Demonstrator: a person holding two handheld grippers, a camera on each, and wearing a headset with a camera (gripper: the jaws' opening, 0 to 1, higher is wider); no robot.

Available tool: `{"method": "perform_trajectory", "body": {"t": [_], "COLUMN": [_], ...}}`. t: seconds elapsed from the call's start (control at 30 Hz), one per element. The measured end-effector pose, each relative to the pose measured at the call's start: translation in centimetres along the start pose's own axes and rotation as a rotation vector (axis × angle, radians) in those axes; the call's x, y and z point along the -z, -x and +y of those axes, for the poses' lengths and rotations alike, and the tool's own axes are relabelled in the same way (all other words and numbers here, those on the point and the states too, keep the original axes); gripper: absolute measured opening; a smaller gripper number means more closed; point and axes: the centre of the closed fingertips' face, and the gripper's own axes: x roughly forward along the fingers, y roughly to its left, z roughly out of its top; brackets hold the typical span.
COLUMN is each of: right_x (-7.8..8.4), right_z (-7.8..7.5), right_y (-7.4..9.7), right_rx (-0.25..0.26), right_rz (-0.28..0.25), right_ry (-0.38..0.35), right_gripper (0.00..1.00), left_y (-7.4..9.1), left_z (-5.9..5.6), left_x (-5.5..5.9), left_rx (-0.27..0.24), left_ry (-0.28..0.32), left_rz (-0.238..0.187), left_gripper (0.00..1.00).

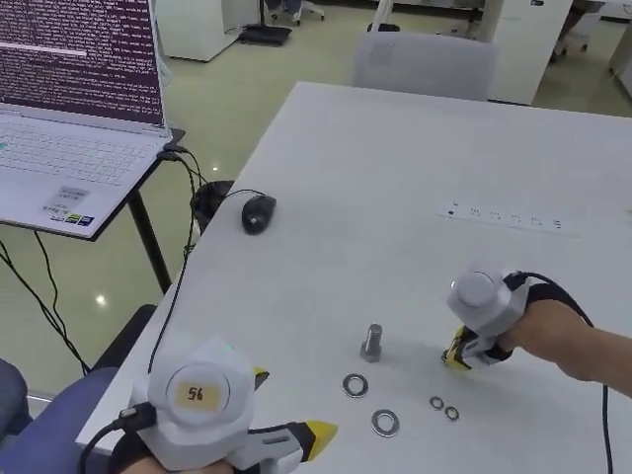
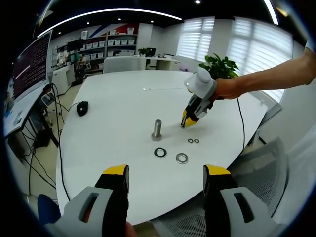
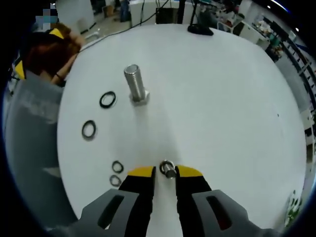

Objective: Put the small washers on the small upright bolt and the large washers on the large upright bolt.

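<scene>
The large bolt (image 1: 371,342) (image 2: 157,130) (image 3: 135,85) stands upright on the white table (image 1: 395,197). In front of it lie two large washers (image 1: 355,385) (image 1: 385,423) (image 2: 160,152) (image 3: 107,99), and two small washers (image 1: 436,402) (image 2: 190,140) (image 3: 117,166) lie side by side to their right. My right gripper (image 1: 456,357) (image 2: 186,122) (image 3: 166,173) is tipped down onto the table right of the large bolt, with its jaws shut on the small bolt (image 3: 168,169). My left gripper (image 1: 291,405) (image 2: 167,173) hovers open and empty at the table's near edge.
A black mouse (image 1: 259,212) (image 2: 82,107) with its cable lies at the table's left edge. An open laptop (image 1: 69,109) sits on a side stand to the left. A white power strip (image 1: 509,217) lies farther back, and a grey chair (image 1: 425,64) stands behind the table.
</scene>
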Motion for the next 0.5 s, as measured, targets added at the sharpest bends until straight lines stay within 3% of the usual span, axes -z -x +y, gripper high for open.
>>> {"method": "perform_trajectory", "body": {"t": [0.2,0.27,0.33,0.5], "right_x": [0.1,0.5,0.9,3.4], "right_z": [-0.1,-0.5,-0.2,1.3], "right_y": [1.2,1.7,2.4,3.4], "right_rx": [0.038,0.071,0.078,0.083], "right_rz": [-0.033,-0.059,-0.092,-0.116], "right_ry": [-0.039,-0.097,-0.166,-0.222], "right_gripper": [0.21,0.21,0.21,0.20], "left_y": [0.0,0.0,0.0,-0.1], "left_z": [-0.2,-0.1,0.0,-0.2], "left_x": [-0.1,0.0,0.1,-0.3], "left_rx": [0.044,0.058,0.065,0.072], "left_ry": [-0.033,-0.048,-0.053,-0.045], "left_rz": [0.014,0.021,0.030,0.028], "left_gripper": [0.60,0.60,0.60,0.60]}}
